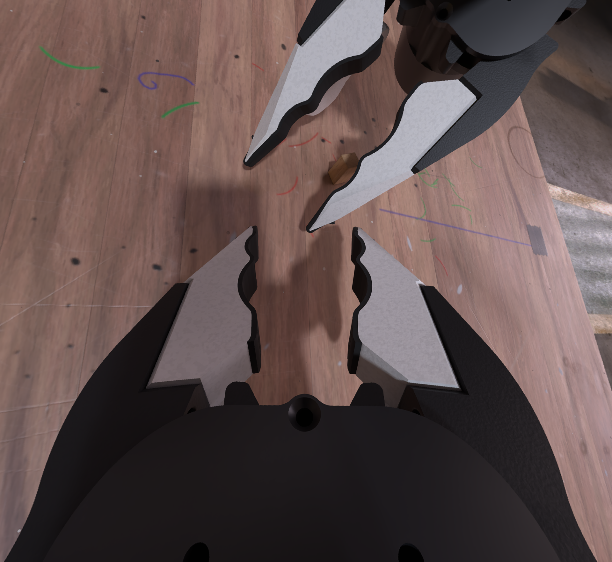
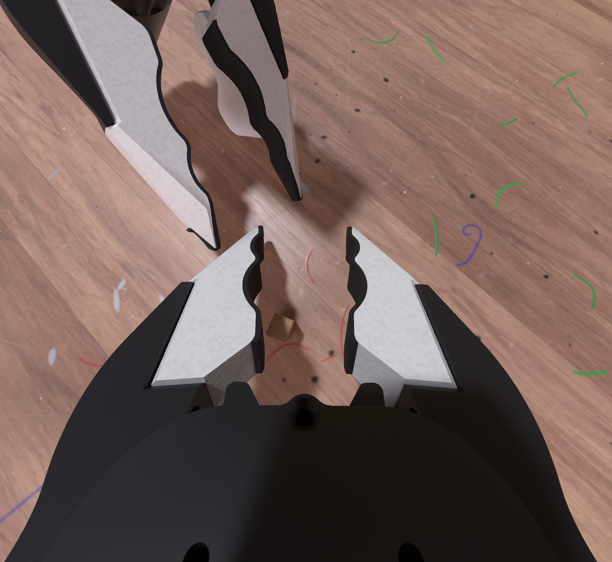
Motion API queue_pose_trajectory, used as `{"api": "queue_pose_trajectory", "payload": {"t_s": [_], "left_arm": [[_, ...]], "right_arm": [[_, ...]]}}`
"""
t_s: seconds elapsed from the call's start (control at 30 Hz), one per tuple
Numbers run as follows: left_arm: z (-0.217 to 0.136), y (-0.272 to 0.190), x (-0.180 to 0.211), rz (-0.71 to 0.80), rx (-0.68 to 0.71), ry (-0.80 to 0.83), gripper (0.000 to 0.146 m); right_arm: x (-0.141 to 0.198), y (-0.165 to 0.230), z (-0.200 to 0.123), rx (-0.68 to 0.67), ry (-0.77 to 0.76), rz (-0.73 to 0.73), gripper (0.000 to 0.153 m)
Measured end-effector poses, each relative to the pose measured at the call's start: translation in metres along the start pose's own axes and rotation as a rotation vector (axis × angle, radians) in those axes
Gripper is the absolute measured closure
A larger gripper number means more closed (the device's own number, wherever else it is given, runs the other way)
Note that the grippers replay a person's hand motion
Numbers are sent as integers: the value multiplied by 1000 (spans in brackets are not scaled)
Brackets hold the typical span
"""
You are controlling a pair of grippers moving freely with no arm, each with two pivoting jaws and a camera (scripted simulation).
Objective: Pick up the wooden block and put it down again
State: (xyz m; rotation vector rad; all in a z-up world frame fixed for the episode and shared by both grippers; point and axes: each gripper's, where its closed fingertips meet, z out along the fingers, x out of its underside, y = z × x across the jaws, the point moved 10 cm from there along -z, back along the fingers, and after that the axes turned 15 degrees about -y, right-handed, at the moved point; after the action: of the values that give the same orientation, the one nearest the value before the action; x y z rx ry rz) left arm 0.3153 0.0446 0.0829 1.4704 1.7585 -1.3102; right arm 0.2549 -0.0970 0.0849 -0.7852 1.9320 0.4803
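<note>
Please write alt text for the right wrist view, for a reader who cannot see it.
A small wooden block lies on a scuffed wooden table, seen between the open fingers of the right gripper above it. The left gripper, also open, points in from the upper left.

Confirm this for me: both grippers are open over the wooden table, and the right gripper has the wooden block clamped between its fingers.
Not clamped. In the right wrist view the wooden block lies on the table, seen in the gap of the open right gripper, untouched. The left gripper is open too.
</note>
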Motion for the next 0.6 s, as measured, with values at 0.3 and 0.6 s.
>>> {"api": "queue_pose_trajectory", "payload": {"t_s": [0.3, 0.6], "left_arm": [[-1, 0, 0, 2, -2, -4, 89], [-3, -2, -1, 10, -8, -4, 88]], "right_arm": [[-5, -5, -12, 7, -56, 59, 102], [-4, -5, -18, 26, -61, 68, 102]]}}
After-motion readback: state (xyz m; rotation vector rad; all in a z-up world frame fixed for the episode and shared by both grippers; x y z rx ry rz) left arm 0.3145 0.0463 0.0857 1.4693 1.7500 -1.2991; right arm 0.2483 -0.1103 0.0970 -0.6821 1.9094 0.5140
